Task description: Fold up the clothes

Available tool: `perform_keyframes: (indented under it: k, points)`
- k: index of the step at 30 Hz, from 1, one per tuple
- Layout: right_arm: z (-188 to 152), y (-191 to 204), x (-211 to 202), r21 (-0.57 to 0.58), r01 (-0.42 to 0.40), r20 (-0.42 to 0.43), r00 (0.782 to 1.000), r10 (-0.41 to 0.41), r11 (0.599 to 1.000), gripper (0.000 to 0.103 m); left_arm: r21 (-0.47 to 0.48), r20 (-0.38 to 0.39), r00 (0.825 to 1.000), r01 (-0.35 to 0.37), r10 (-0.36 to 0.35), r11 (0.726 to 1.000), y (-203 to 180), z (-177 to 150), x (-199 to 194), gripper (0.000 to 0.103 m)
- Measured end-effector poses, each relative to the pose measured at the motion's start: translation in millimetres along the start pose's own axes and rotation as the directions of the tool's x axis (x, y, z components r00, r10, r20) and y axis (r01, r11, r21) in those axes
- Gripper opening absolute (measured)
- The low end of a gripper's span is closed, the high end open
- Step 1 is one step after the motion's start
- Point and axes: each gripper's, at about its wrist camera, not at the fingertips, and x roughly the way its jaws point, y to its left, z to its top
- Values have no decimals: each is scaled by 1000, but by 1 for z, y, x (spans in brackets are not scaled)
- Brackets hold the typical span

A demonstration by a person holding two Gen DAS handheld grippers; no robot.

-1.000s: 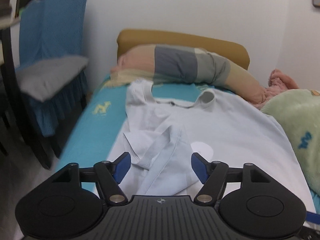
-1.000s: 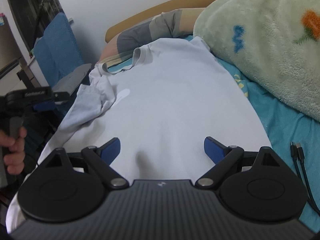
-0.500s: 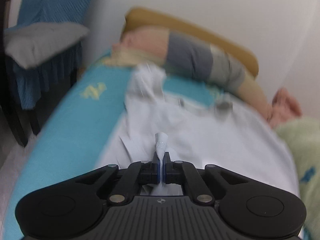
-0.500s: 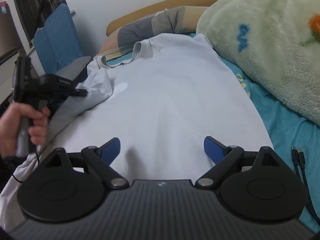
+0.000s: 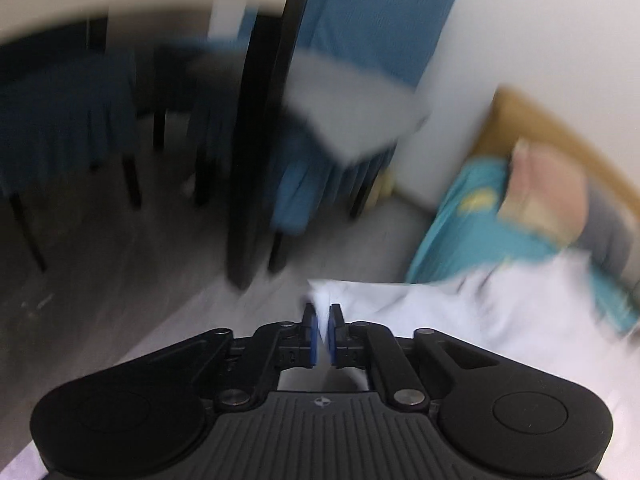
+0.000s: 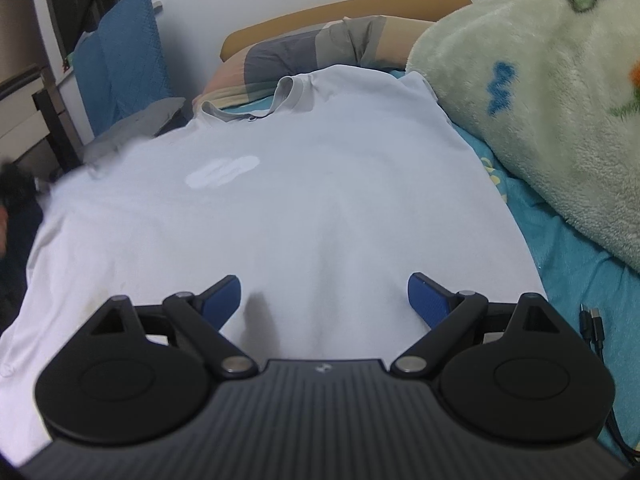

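A white T-shirt (image 6: 320, 200) lies face up on the teal bed sheet (image 6: 580, 264), collar toward the pillow. My right gripper (image 6: 324, 296) hovers open just over the shirt's lower part, with nothing between its pads. In the blurred left wrist view my left gripper (image 5: 322, 320) pinches the shirt's sleeve (image 5: 460, 312), stretched out past the bed's left edge over the floor. Its jaws are opening slightly, and cloth still sits between the pads. In the right wrist view the left gripper (image 6: 12, 184) is a dark blur at the far left.
A green fleece blanket (image 6: 540, 100) is heaped along the bed's right side. A striped pillow (image 6: 304, 48) lies against the tan headboard (image 6: 340, 8). A chair draped in blue cloth (image 6: 120, 60) stands left of the bed. A black cable (image 6: 596, 328) lies at the right.
My left gripper shut on the crumpled sleeve and swept it left, off the bed's edge. The bunched left side of the shirt now lies spread out. The right gripper stayed put.
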Motion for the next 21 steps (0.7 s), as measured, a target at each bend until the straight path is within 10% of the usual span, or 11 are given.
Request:
perform_keyframes:
  k: [9,21]
  points:
    - [3,1,-1,-11,-6,9,1000,6,1000,92,140,-2,999,32,-32,990,-33,-26,-52,82]
    - [26,-10,-47,31,-42,140,989,37,999,92,336,118,955,219,-272,916,-188,-106,-269,98]
